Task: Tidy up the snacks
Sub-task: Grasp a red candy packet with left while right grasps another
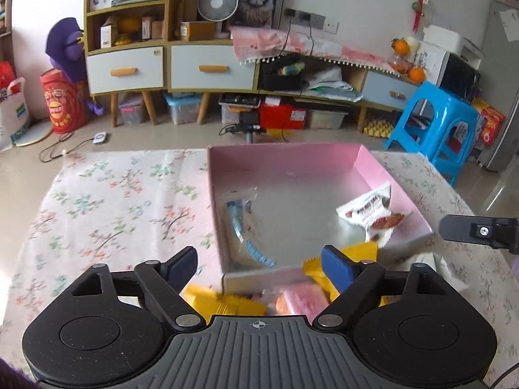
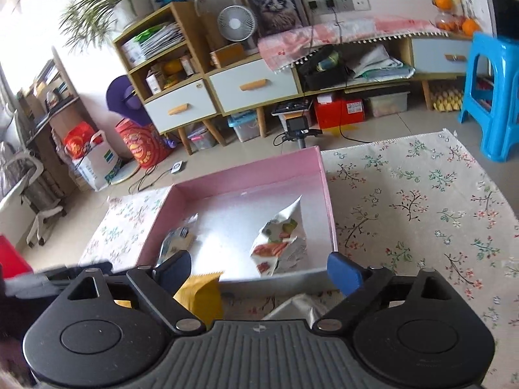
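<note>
A pink box (image 1: 285, 155) sits on the floral tablecloth; it also shows in the right wrist view (image 2: 253, 175). Inside lie a clear packet with blue print (image 1: 246, 227) at the left and white packets with red print (image 1: 373, 217) at the right. Yellow packets (image 1: 227, 301) and a pink packet (image 1: 305, 298) lie on the cloth in front of the box. My left gripper (image 1: 259, 265) is open and empty above them. My right gripper (image 2: 259, 269) is open and empty over the box's near edge, with a yellow packet (image 2: 201, 295) and a white packet (image 2: 292, 308) below it.
The floral cloth (image 2: 421, 201) extends to the right of the box. The right gripper's body (image 1: 480, 231) shows at the right edge of the left wrist view. Beyond the table are cabinets (image 1: 162, 61), a blue stool (image 1: 434, 129) and a tripod camera (image 1: 249, 123).
</note>
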Demonstrator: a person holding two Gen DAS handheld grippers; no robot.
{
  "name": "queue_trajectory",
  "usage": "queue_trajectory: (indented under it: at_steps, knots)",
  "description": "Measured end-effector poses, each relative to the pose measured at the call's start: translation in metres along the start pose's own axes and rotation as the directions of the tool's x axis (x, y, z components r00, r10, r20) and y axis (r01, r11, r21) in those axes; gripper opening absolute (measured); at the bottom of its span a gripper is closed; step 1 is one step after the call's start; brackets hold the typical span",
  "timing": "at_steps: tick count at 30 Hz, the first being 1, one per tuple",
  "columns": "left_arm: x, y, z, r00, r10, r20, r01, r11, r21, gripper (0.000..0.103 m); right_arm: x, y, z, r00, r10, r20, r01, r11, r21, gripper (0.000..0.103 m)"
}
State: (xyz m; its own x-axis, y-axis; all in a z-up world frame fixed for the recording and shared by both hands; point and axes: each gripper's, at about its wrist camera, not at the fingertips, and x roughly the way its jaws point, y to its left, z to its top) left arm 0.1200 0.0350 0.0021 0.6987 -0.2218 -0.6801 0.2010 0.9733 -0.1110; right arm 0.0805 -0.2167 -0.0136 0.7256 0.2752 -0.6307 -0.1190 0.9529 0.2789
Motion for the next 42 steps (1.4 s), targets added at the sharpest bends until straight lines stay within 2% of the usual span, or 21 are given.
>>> queue_trajectory:
  at_steps: [3,8,14,19,23,28,36,39,42]
  knots:
    - [-0.010,0.000,-0.005,1.000,0.012,-0.025,-0.011,1.000,0.007,0.091,-0.009,0.005,-0.006,1.000,-0.020,-0.009,0.020,0.999,-0.037,0.089]
    - [-0.016,0.000,-0.025,1.000,0.005,-0.017,-0.004,0.999,0.036,0.095,-0.014,0.006,-0.019,0.999,-0.024,-0.029,0.021,0.997,-0.076,0.090]
    - [-0.015,-0.008,-0.044,0.998,-0.061,-0.034,0.064,0.993,0.103,0.095,-0.016,0.004,-0.039,0.998,-0.020,-0.063,0.013,0.994,-0.106,0.092]
    - [-0.022,-0.018,-0.059,0.987,-0.162,0.012,0.155,0.959,0.239,0.095,-0.022,0.004,-0.056,0.998,0.017,-0.068,-0.027,0.987,-0.156,0.092]
    - [-0.021,-0.022,-0.068,0.979,-0.201,-0.046,0.205,0.929,0.309,0.095,-0.026,0.004,-0.066,0.996,0.048,-0.071,-0.063,0.971,-0.229,0.092]
    - [-0.022,-0.018,-0.074,0.968,-0.229,-0.105,0.251,0.915,0.317,0.095,-0.027,0.009,-0.073,0.993,0.073,-0.097,-0.097,0.957,-0.272,0.092]
    - [-0.043,-0.021,-0.055,0.967,-0.250,-0.051,0.254,0.930,0.264,0.095,-0.043,0.024,-0.054,0.997,0.072,0.012,-0.065,0.948,-0.312,0.092]
    - [-0.055,-0.022,-0.045,0.967,-0.251,-0.042,0.254,0.938,0.235,0.095,-0.050,0.023,-0.043,0.996,0.089,0.012,-0.082,0.957,-0.278,0.092]
    - [-0.065,-0.022,-0.040,0.959,-0.277,-0.051,0.282,0.938,0.201,0.095,-0.056,0.023,-0.037,0.993,0.109,-0.033,-0.114,0.962,-0.248,0.092]
